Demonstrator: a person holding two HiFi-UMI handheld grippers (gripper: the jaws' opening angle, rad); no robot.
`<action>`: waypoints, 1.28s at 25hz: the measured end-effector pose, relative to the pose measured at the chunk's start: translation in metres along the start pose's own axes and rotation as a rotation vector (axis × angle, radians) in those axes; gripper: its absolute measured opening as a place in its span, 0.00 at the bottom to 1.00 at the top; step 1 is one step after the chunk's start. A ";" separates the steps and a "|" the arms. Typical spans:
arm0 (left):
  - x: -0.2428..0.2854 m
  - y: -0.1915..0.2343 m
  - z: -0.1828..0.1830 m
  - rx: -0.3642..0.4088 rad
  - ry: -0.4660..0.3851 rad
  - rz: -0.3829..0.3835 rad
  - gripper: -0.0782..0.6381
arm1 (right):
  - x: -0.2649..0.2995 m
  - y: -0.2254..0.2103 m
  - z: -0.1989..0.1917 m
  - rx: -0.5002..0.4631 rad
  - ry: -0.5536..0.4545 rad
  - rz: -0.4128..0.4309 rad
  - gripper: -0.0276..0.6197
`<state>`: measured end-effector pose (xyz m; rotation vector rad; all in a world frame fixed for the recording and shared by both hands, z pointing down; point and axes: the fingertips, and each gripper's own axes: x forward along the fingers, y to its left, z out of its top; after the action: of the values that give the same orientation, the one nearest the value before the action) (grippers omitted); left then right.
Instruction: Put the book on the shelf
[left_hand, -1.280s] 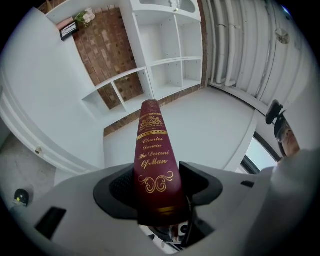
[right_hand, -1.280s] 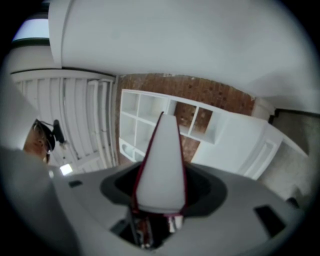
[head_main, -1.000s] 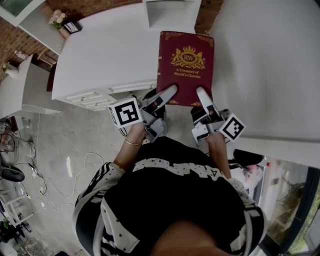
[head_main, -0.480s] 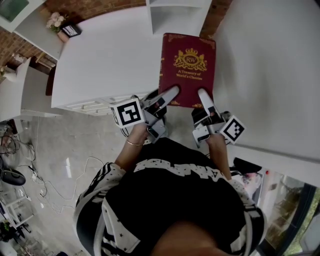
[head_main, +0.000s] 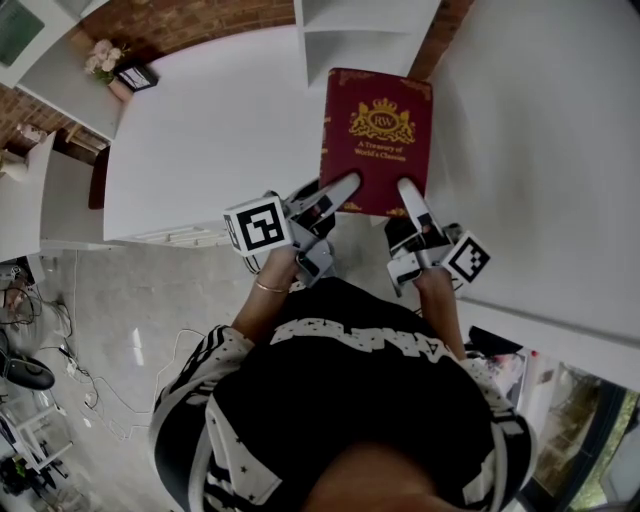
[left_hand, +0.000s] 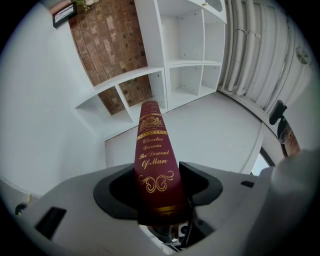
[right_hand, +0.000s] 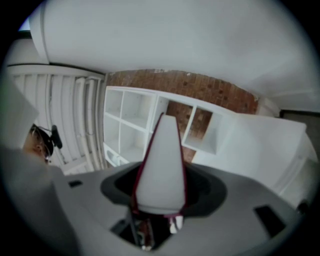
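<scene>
With left gripper (head_main: 335, 190) and right gripper (head_main: 409, 196) both clamped on the book (head_main: 376, 140), I'd keep it level and ease it toward the shelf (head_main: 365, 28) at twelve o'clock.

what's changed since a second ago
The dark red hardcover book has been carried slightly closer to the white open shelf unit, which shows more in the head view. Nothing taken or let go: left gripper and right gripper stay shut on the book's near edge.
</scene>
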<state>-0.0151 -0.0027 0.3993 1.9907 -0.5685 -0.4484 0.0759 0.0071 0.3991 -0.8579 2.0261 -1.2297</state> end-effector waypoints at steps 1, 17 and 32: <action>0.001 0.000 0.000 0.005 0.003 -0.007 0.50 | 0.000 0.000 0.000 -0.002 -0.005 0.000 0.45; 0.032 0.034 0.068 -0.015 0.020 -0.028 0.50 | 0.070 -0.023 0.027 0.005 -0.049 -0.026 0.45; 0.053 0.060 0.107 -0.019 -0.017 0.013 0.50 | 0.116 -0.044 0.048 0.035 -0.024 -0.006 0.45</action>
<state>-0.0408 -0.1340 0.3999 1.9653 -0.5852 -0.4619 0.0520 -0.1242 0.4015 -0.8584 1.9788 -1.2493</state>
